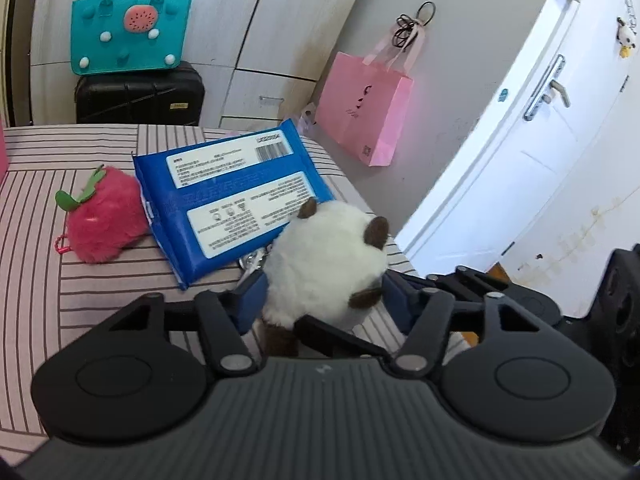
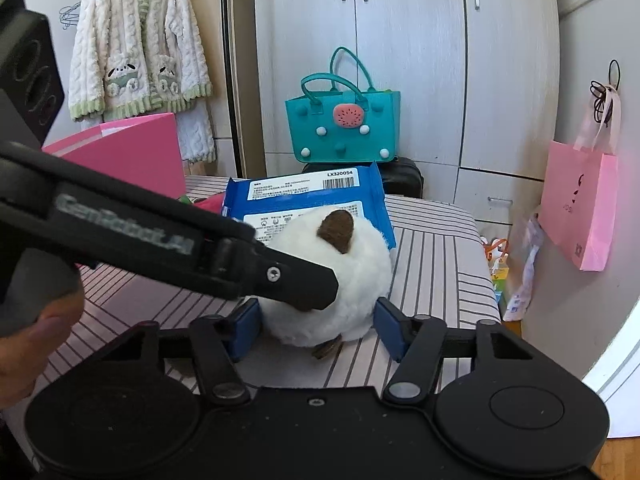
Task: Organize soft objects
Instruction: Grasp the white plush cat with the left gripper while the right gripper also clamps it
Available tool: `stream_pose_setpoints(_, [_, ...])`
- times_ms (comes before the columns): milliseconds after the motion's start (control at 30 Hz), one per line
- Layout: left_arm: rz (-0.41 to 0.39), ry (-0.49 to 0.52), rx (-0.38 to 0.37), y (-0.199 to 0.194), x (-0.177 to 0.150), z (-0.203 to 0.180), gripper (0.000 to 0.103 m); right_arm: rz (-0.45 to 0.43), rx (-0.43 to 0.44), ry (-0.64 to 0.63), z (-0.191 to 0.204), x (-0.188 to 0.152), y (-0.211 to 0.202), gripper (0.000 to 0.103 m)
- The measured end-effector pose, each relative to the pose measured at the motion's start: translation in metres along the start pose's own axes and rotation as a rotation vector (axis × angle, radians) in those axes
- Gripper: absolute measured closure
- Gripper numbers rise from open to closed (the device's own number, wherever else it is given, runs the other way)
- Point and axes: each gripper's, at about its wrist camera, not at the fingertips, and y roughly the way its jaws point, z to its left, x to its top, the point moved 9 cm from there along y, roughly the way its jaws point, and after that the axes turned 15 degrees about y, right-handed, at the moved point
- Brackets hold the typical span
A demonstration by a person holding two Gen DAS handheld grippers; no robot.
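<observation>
Two grippers crowd one toy: the white plush (image 1: pixel 326 264) with brown ears sits at the near right corner of the striped bed (image 1: pixel 48 280), leaning on the blue wipes pack (image 1: pixel 236 196). Left gripper (image 1: pixel 320 304) has jaws wide, blue pads flanking the plush; contact unclear, does not look squeezed. Right gripper (image 2: pixel 316 328) likewise wide open, pads either side of the plush (image 2: pixel 340 280) with visible gaps, holding nothing. In the right view the left gripper's finger crosses in front and presses into the fur.

Risks, my read:
- Both tools on one soft toy: closing together could clash fingers or pinch only fur, so it slips out on lift.
- Plush sits close to the bed edge; a nudge could roll it onto the floor.
- It leans on the pack, so dragging it could shift the pack toward the red strawberry plush (image 1: pixel 106 220).
- Metal clip just beside the plush could snag a pad.

Writing: pack label reads "LX320054" (image 2: pixel 340 173) with barcode; small print unreadable. Left gripper body reads roughly "GenRobot.AI", blurred. Pink paper bag (image 2: pixel 578 208) logo partly hidden, illegible.
</observation>
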Motion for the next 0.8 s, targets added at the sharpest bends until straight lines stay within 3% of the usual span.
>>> stream_pose_setpoints(200, [-0.007,0.001,-0.004,-0.003,-0.003,-0.003,0.047,-0.001,-0.019,-0.006,0.003,0.0,-0.003,0.041])
stream_pose_setpoints(367, [0.007,-0.06,-0.036,-0.012,-0.008,-0.003,0.05,0.01,-0.027,0.001,0.009,-0.001,-0.013,0.041])
stream_pose_setpoints(800, [0.03,-0.091,-0.07,-0.044,-0.02,0.0,0.05,0.033,-0.04,-0.02,0.031,-0.005,-0.037,0.04])
